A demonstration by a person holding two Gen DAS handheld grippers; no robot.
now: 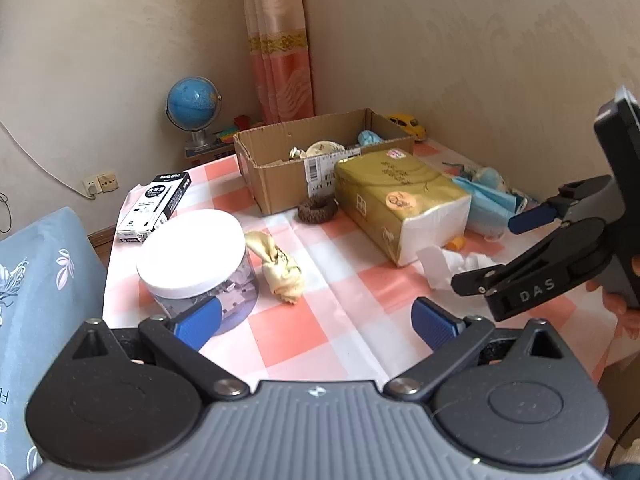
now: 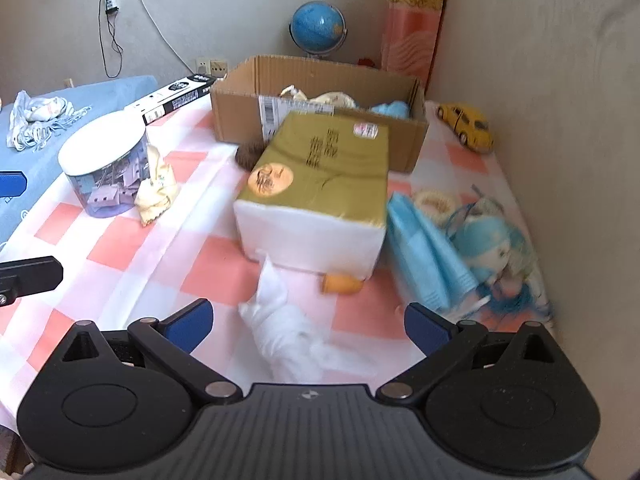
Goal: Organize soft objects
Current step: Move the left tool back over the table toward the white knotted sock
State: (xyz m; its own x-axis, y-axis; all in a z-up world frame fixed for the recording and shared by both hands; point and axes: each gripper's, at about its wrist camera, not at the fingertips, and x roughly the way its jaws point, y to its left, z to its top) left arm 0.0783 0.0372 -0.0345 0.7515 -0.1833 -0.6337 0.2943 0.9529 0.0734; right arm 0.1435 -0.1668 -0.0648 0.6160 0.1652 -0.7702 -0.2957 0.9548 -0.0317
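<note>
A cardboard box (image 1: 276, 184) (image 2: 240, 108) stands at the back of the checked table and holds a blue soft item and pale cloths. In front of it lie a gold tissue pack (image 1: 400, 204) (image 2: 320, 184), a brown scrunchie (image 1: 318, 210), a yellow cloth (image 1: 280, 268) (image 2: 156, 184), blue face masks (image 2: 428, 256) and a blue-haired doll (image 2: 488, 248). My left gripper (image 1: 318, 322) is open above bare tablecloth. My right gripper (image 2: 310, 324) (image 1: 492, 252) is open, low over a crumpled white tissue (image 2: 288, 328) (image 1: 448, 264) that lies between its fingers.
A clear jar with a white lid (image 1: 192, 252) (image 2: 104, 168) stands at the left beside a black-and-white carton (image 1: 156, 204). A yellow toy car (image 2: 466, 126), a small orange piece (image 2: 340, 283) and a globe (image 1: 194, 104) are around. The wall runs along the right, and a blue cushion (image 1: 40, 280) lies on the left.
</note>
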